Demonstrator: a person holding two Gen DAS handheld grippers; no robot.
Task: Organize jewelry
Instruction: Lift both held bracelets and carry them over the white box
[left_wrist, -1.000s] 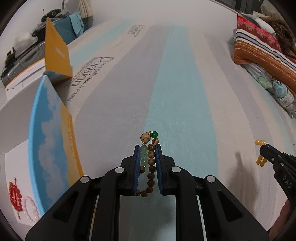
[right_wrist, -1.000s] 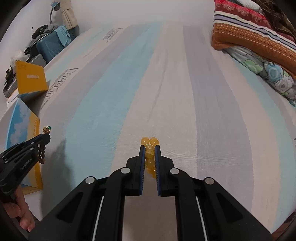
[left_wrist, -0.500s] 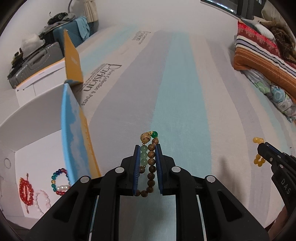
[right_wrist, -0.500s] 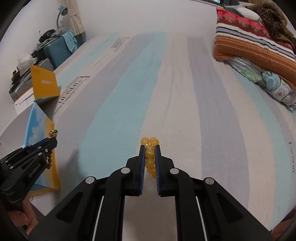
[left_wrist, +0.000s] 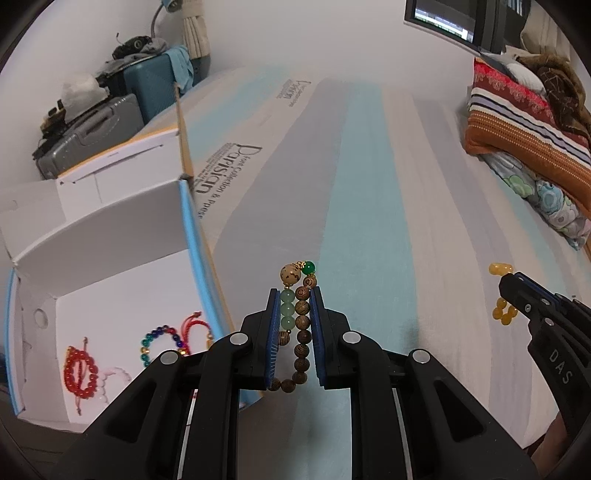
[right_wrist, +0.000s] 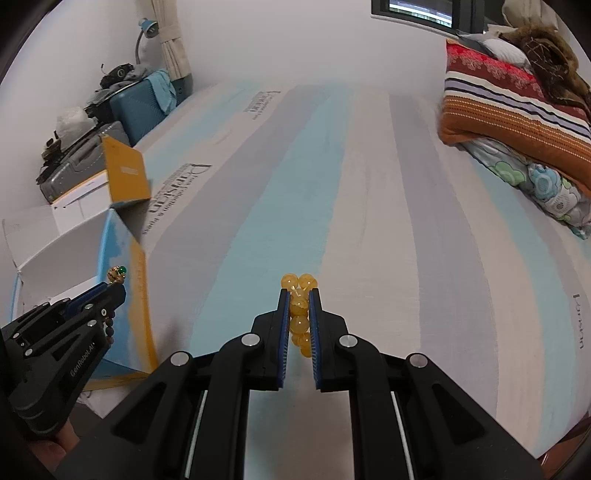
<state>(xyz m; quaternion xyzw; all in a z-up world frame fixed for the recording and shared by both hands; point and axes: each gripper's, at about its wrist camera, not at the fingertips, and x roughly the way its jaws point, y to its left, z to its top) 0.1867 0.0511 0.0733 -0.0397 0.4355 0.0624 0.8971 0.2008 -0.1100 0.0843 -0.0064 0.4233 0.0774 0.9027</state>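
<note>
above the bed, left jaws pinch a wooden bracelet (left_wrist: 301, 325); right jaws pinch yellow beads (right_wrist: 299, 314).

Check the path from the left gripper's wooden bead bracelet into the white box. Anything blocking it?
Yes: the box's blue side wall stands between the wooden bead bracelet, clamped in the left gripper, and the box floor. Above the wall nothing visible blocks it.

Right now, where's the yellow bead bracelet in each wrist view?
Left wrist: yellow bead bracelet at right edge, pinched in the right gripper.
Right wrist: bottom centre, between its own fingers.
Shared landmark: open white box, left in both.
</note>
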